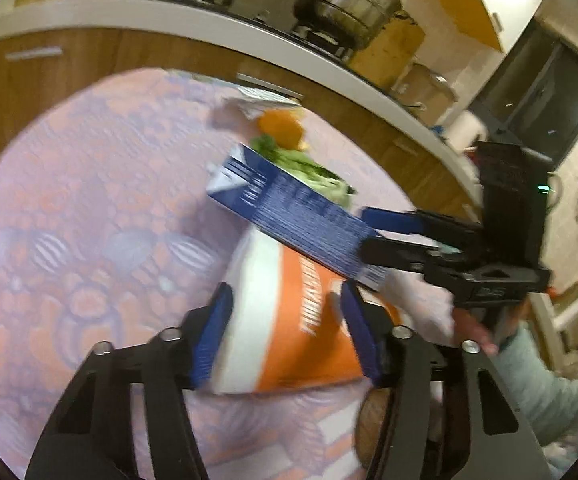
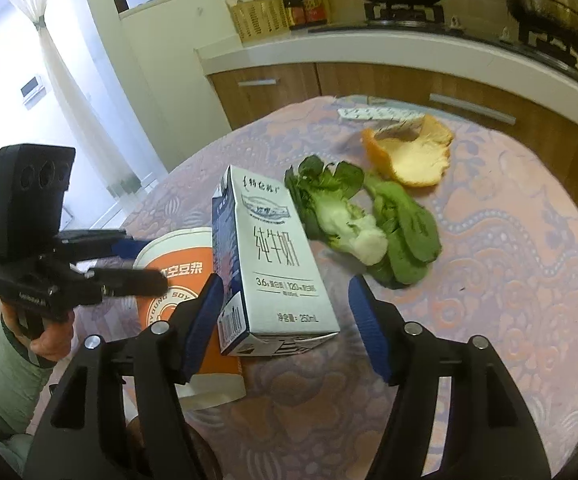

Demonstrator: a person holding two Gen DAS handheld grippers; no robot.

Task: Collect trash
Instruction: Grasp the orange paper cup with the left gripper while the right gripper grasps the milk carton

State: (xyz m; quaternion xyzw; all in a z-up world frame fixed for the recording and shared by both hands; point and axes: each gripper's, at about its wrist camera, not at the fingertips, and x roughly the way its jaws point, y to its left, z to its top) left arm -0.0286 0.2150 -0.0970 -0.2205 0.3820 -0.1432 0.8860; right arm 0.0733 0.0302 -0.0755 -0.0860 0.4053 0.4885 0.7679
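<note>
An orange and white paper cup (image 1: 289, 320) sits on the table between the blue pads of my left gripper (image 1: 285, 332), and both pads touch its sides. The right wrist view shows that cup (image 2: 177, 272) with the left gripper (image 2: 145, 264) straddling its rim. A blue and white milk carton (image 2: 273, 260) stands against the cup, between the fingers of my right gripper (image 2: 287, 324). A gap shows at the right pad, so those jaws are open. Seen from the left wrist, the carton (image 1: 289, 208) crosses the cup's far end, with the right gripper (image 1: 377, 236) at its base.
Beyond the carton on the pink patterned tablecloth (image 2: 509, 280) lie a bok choy (image 2: 353, 232), an orange peel (image 2: 413, 152) and a paper wrapper (image 2: 377, 114). Wooden cabinets and a white counter (image 2: 369, 52) with a wok and a steamer pot run behind the table.
</note>
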